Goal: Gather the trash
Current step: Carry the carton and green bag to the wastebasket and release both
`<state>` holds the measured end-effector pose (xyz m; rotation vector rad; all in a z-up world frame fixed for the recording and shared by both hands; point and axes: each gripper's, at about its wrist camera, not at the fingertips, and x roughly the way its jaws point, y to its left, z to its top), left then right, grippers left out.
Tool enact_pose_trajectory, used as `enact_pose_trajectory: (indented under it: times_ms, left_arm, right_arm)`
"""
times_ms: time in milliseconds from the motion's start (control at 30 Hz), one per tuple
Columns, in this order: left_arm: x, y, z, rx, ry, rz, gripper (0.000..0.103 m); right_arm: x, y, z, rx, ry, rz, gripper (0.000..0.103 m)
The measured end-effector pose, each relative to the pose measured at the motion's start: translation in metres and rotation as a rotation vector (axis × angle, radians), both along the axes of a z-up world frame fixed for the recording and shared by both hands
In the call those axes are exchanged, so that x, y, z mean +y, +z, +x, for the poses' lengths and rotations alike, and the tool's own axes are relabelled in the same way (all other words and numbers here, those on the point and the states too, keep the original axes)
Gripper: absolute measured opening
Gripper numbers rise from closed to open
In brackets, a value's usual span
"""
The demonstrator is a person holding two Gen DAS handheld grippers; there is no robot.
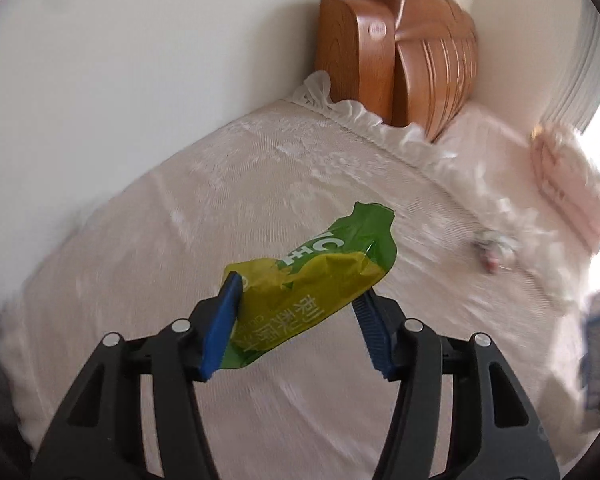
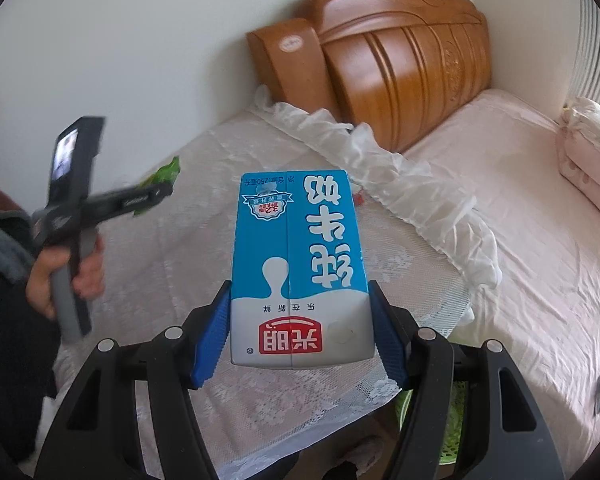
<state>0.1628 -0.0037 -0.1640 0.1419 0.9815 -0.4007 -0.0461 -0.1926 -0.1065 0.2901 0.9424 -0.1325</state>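
My left gripper [image 1: 296, 300] grips a green and yellow snack wrapper [image 1: 312, 280] at the centre of its frame; both blue pads [image 1: 220, 328] press the crumpled foil, which hangs clear above the lace bedspread [image 1: 180, 220]. My right gripper [image 2: 300, 320] clamps a blue and white milk carton [image 2: 298, 264] by its 2 sides at the middle of its frame, printed face up, the far end pointing toward the wooden headboard [image 2: 400, 60] in the upper right. In the right view my left hand [image 2: 60, 276] shows at the left edge. A small crumpled scrap [image 1: 494, 250] lies on the bed at the right of the left view, too blurred to identify.
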Motion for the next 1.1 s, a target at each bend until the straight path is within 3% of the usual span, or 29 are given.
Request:
enact_pose_trajectory:
  times_ms: [133, 267, 500, 767, 1100]
  left_arm:
    - [0.013, 0.024, -0.059, -0.008, 0.051, 0.003, 0.055]
    - [0.018, 0.041, -0.113, 0.048, 0.089, -0.052, 0.055]
    - [-0.004, 0.051, -0.178, 0.068, 0.068, -0.034, 0.056]
    - [-0.042, 0.059, -0.214, 0.042, -0.033, -0.015, 0.056]
    - [-0.076, 0.062, -0.228, 0.035, -0.128, -0.01, 0.056]
  right_arm:
    - [0.0, 0.011, -0.02, -0.034, 0.043, 0.012, 0.065]
    - [-0.005, 0.017, -0.042, -0.049, 0.066, 0.022, 0.065]
    - [-0.019, 0.02, -0.074, -0.055, 0.089, 0.033, 0.065]
    - [-0.035, 0.02, -0.091, -0.069, 0.069, 0.044, 0.065]
    - [-0.059, 0.02, -0.118, -0.073, -0.022, 0.033, 0.065]
